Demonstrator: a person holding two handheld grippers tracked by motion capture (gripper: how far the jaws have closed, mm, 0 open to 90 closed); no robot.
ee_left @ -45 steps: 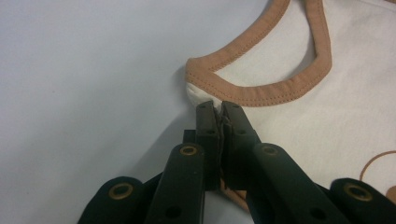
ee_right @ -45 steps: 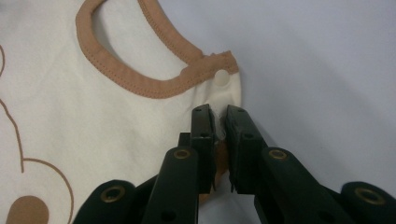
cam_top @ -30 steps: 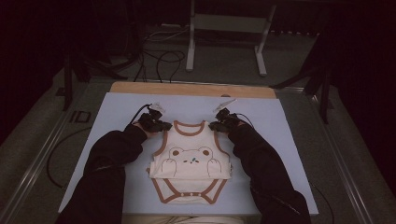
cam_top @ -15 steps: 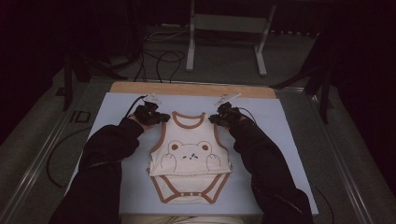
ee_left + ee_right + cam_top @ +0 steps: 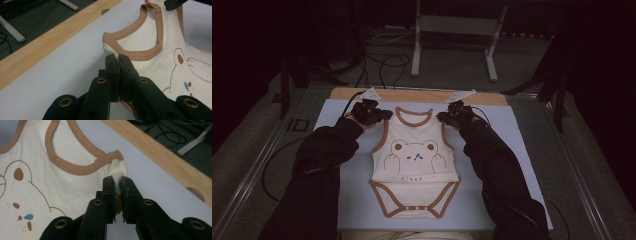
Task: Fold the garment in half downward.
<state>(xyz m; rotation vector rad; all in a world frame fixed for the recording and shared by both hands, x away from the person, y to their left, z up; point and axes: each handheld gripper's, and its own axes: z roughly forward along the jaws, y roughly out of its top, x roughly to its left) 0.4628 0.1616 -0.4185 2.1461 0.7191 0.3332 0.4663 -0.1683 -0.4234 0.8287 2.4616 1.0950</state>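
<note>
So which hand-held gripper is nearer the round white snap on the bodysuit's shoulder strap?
Right. The right hand-held gripper pinches the bodysuit just below the snap; the left hand-held gripper grips the opposite shoulder.

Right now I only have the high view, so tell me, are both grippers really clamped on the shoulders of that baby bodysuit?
Observer: Yes. The left gripper has its jaws shut on the bodysuit's shoulder, just below the brown trim.
Operator: And the right one?
Observer: The right gripper pinches the other shoulder, with cream fabric bunched between its jaws.
Operator: Any fastener close to that grip?
Observer: A pale snap button sits on the shoulder tab just above the jaws.
</note>
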